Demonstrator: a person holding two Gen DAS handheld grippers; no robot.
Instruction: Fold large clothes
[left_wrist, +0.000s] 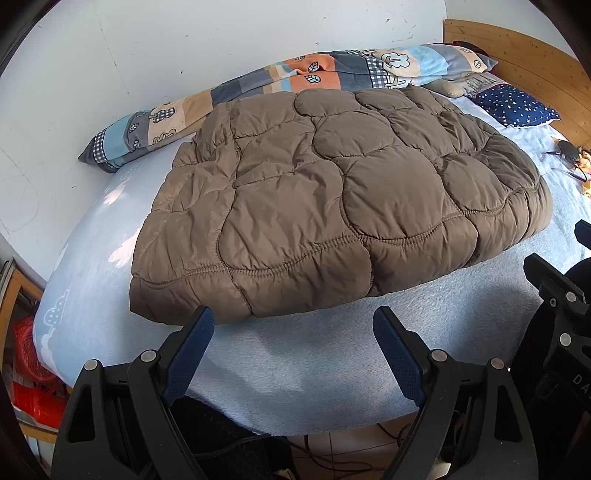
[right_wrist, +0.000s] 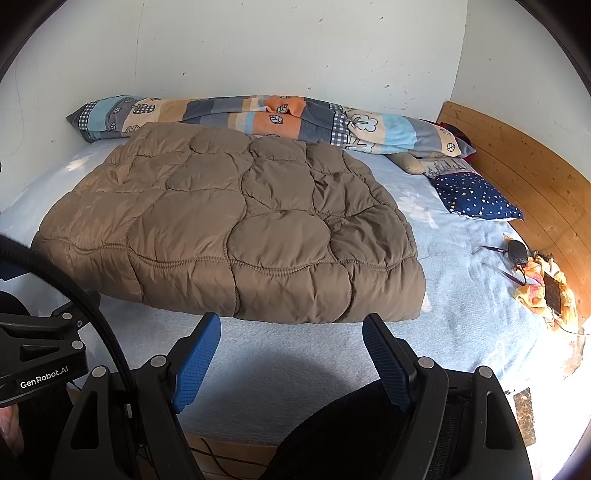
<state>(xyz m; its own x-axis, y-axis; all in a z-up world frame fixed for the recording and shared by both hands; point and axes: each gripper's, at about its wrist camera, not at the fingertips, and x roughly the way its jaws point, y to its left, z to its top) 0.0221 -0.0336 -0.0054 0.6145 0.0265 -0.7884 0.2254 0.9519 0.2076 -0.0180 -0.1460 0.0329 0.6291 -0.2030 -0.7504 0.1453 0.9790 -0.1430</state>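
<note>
The brown quilted coat (left_wrist: 332, 199) lies folded on the bed (left_wrist: 314, 350), so both the left gripper (left_wrist: 293, 325) and the right gripper (right_wrist: 291, 328) hover before it with fingers open and empty.

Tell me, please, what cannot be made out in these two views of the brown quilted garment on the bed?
- Brown quilted garment: sleeves, collar and front fastening are not visible in either view; the folded padding covers them.
- Patterned blanket: its near side, hidden behind the garment.
- Small dark object by the headboard: too small to identify.
- Left gripper and right gripper: bodies cut off by the lower edge.

Bed (left_wrist: 332, 369) edge (nearest) behind tools
</note>
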